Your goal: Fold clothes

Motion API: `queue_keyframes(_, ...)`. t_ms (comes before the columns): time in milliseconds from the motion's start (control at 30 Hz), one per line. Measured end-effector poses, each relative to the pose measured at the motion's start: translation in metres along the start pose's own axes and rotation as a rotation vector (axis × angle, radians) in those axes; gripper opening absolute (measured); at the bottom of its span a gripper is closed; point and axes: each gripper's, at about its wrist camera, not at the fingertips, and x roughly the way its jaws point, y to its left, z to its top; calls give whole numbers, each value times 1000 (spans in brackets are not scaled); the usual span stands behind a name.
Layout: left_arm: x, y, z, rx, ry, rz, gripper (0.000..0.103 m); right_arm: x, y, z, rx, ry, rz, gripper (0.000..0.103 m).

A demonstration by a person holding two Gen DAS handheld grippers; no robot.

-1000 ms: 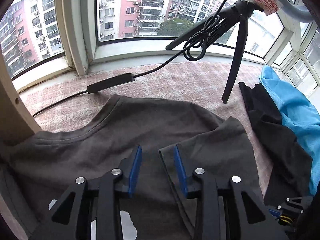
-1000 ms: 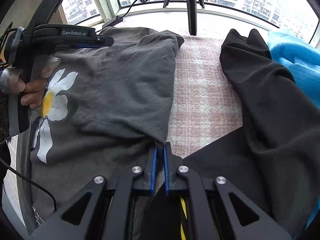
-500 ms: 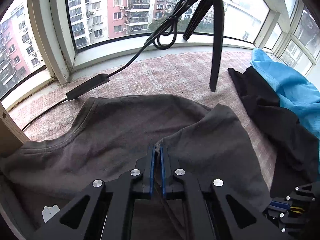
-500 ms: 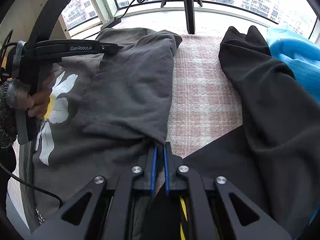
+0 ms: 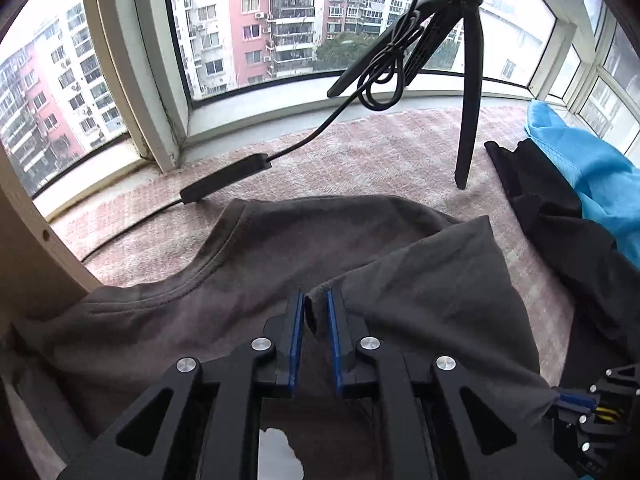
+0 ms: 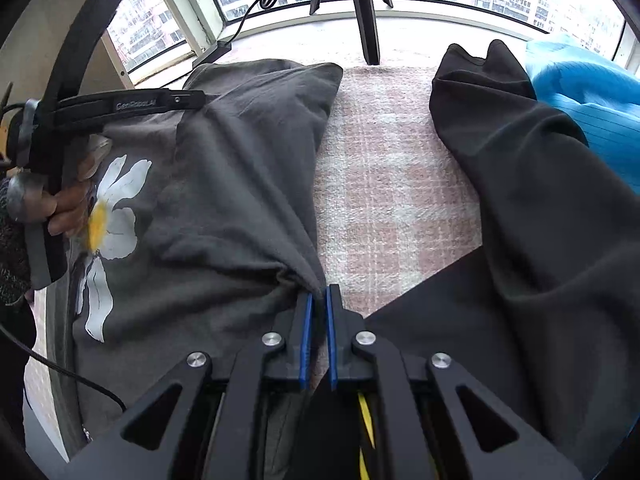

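Pink-and-white checked blanket (image 6: 384, 184) is covering the window ledge where the clothes are lying. Nearest, the right gripper (image 6: 316, 300) is clamping the lower corner of the folded-over flap of a dark grey T-shirt (image 6: 224, 184), its blue pads pressed together on the cloth. The left gripper (image 5: 312, 312) is standing over the flap's upper corner near the collar; its jaws are opening, a fold of the hem sitting between the pads with gaps showing on both sides. A hand (image 6: 66, 204) is gripping that tool's handle beside the shirt's white daisy print (image 6: 108, 216). To the right, a black garment (image 6: 552, 216) is lying apart from the shirt, and a blue garment (image 6: 592, 92) is lying beyond it. Farther back a tripod (image 5: 452, 28) is standing near the windows (image 5: 260, 20), its cable (image 5: 320, 128) trailing along the blanket's far edge.
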Motion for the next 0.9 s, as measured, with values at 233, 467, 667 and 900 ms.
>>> queue_keyframes(233,-52,-45,-55,167,35,-195,22,-20,-14,-9,62,55,141,20)
queue_keyframes(467,-34,-73,-78,268,104,-190,22,-29,-6,-50,40,86,131,24)
queue_keyframes(667,-24,-83,-69,279,89,-98,20,-19,12,-55,-142,129,-74,1)
queue_keyframes(900,-115,-83,-101,213,3,-238,24,-65,-29,-57,67,70,125,8)
